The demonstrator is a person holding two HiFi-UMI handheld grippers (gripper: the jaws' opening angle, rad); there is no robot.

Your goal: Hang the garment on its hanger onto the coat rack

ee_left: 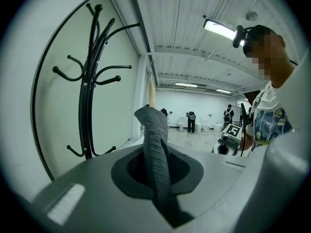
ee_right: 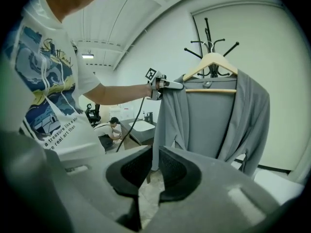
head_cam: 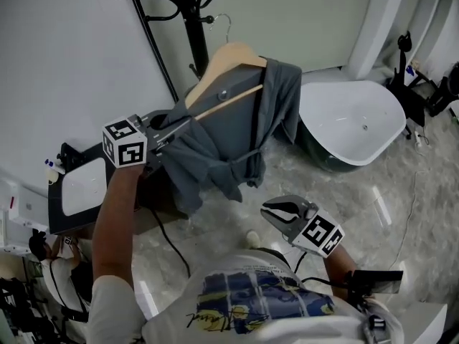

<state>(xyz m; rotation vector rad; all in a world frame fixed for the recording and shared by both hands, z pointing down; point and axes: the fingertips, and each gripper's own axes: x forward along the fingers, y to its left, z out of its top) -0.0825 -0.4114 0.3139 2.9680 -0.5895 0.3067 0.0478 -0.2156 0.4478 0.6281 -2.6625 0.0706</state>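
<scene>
The tall black metal coat rack stands just behind the grey knit garment, which hangs in mid-air on its pale wooden hanger, seemingly not yet hooked. The left tongs are clamped on the garment's shoulder fabric, apparently to carry it. The right tongs hang below it, slightly parted and empty.

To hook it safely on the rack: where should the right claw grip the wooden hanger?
Probably the bare wooden top of the hanger, just below its metal hook, approached from the person's right with the right claw. It is flat, central and uncovered; the garment hides the ends, and the left claw pinches cloth there.
</scene>
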